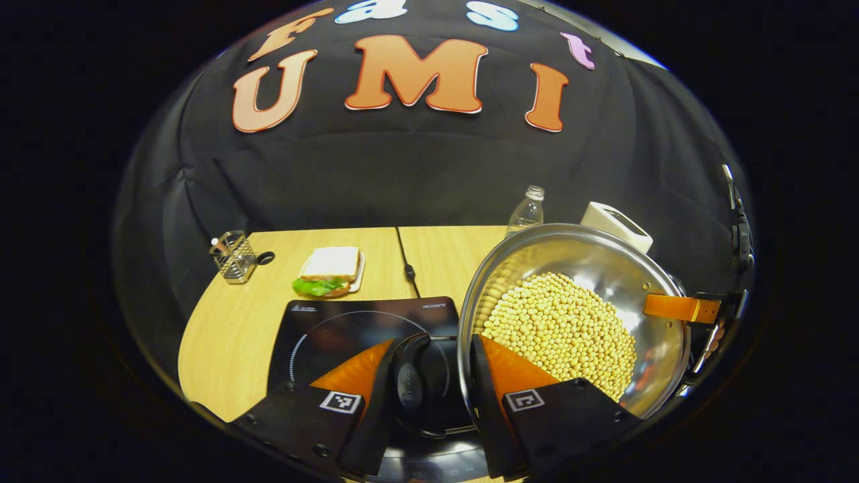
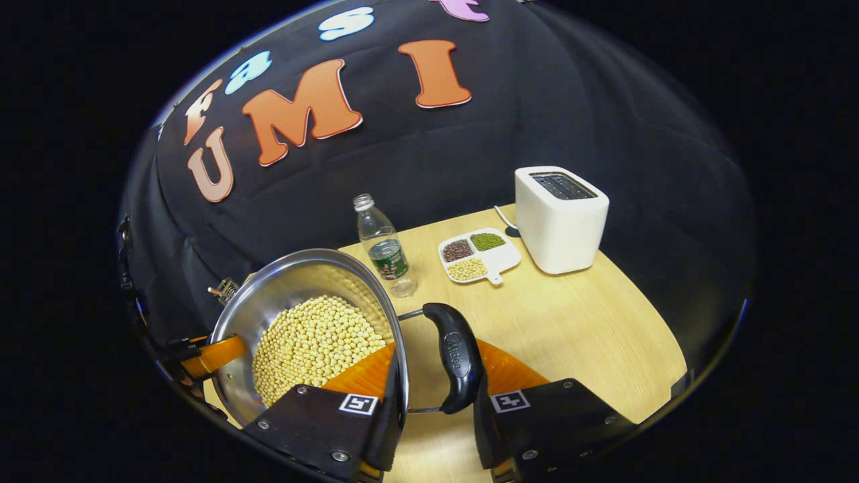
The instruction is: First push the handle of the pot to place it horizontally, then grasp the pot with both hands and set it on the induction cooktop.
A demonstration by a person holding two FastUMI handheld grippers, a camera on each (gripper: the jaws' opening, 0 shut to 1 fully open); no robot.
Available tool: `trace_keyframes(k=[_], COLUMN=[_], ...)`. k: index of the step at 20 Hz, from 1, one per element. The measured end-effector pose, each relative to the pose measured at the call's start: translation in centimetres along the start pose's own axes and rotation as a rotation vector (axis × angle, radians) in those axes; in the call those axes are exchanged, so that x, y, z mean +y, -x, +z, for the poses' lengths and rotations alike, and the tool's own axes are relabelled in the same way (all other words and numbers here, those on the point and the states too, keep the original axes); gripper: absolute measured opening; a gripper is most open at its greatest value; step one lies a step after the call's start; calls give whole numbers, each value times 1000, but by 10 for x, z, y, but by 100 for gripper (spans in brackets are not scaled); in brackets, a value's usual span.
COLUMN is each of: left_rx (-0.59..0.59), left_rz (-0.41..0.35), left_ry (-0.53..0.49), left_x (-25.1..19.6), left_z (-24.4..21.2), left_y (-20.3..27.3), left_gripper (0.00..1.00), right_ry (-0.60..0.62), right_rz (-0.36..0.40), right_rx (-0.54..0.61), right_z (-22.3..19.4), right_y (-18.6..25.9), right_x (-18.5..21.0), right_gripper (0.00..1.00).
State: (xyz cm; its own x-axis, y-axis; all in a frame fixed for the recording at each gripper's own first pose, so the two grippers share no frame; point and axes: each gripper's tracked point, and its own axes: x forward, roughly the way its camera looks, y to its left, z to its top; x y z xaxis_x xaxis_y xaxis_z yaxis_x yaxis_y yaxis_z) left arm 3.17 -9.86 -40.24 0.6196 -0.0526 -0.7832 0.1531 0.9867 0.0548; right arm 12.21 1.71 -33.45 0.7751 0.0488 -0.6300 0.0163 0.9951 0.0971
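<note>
A steel pot (image 1: 604, 261) full of yellow soybeans (image 1: 560, 332) is held between both grippers, just right of the black induction cooktop (image 1: 335, 325). In the left gripper view, my left gripper (image 1: 429, 382) is shut on the pot's black side handle (image 1: 411, 386), with the rim against its right finger. The right gripper's finger (image 1: 681, 308) shows at the pot's far rim. In the right gripper view, my right gripper (image 2: 436, 399) is shut on the other black handle (image 2: 456, 359), with the pot (image 2: 282, 288) to its left. I cannot tell whether the pot's base touches anything.
On the wooden table (image 2: 577, 322) stand a plastic bottle (image 2: 384, 248), a white divided dish of beans (image 2: 478, 255) and a white toaster (image 2: 560, 218). Behind the cooktop are a plated sandwich (image 1: 330, 270), a wire rack (image 1: 233, 257) and a black cable (image 1: 406, 268).
</note>
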Motion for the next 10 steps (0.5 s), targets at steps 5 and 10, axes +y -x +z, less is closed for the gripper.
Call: trace_keyframes(k=[5,10], left_rx=[-1,12], left_rz=[36,79], left_ry=[23,43], left_x=[45,91], left_z=[-3,-9], left_y=[17,28], left_gripper=[60,67], right_ry=[25,41], right_rz=[36,76], right_rx=[4,29], right_z=[-4,-17], right_y=[6,-7], right_x=[43,87], right_gripper=[47,47])
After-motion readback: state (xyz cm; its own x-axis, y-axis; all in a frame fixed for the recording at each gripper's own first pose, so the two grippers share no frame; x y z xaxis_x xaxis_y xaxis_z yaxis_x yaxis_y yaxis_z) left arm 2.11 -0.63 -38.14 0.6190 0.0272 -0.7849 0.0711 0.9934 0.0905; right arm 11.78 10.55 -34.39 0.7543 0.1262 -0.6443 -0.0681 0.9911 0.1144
